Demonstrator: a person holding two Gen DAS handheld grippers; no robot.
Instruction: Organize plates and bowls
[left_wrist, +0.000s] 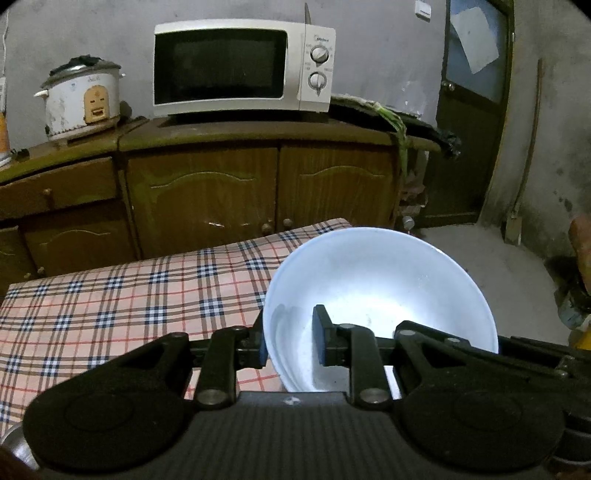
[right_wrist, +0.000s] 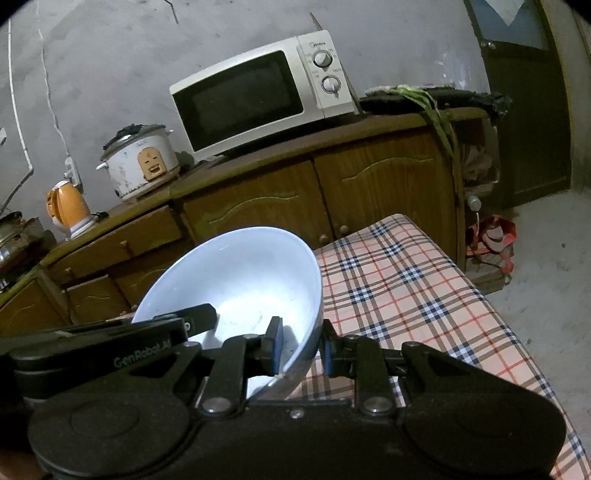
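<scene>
Mid-carry, by the look of it: one white bowl (left_wrist: 380, 295) up off the checked table (left_wrist: 110, 295), pinched on two sides of its rim

Left gripper (left_wrist: 291, 343) nearly closed on the rim at about 7 o'clock of the bowl, one pad inside the wall, the other outside. Right gripper (right_wrist: 299, 347) likewise clamped on the rim, at about 5 o'clock of the bowl (right_wrist: 236, 273) in its own view, narrow gap filled by the wall; left tool's finger visible at 9 o'clock across the rim

Bowl tilted, empty, hanging over the table's near edge rather than resting on it

Progress hard to judge: no plates and no stack visible in either view, only bare cloth ahead, cabinet (left_wrist: 258, 192) and microwave (left_wrist: 240, 66) at 12 o'clock. Probably an early or middle step; setting this bowl down somewhere tidy left to do, and whatever other dishes lie out of sight

Main risk: slip from so shallow a rim grip
</scene>
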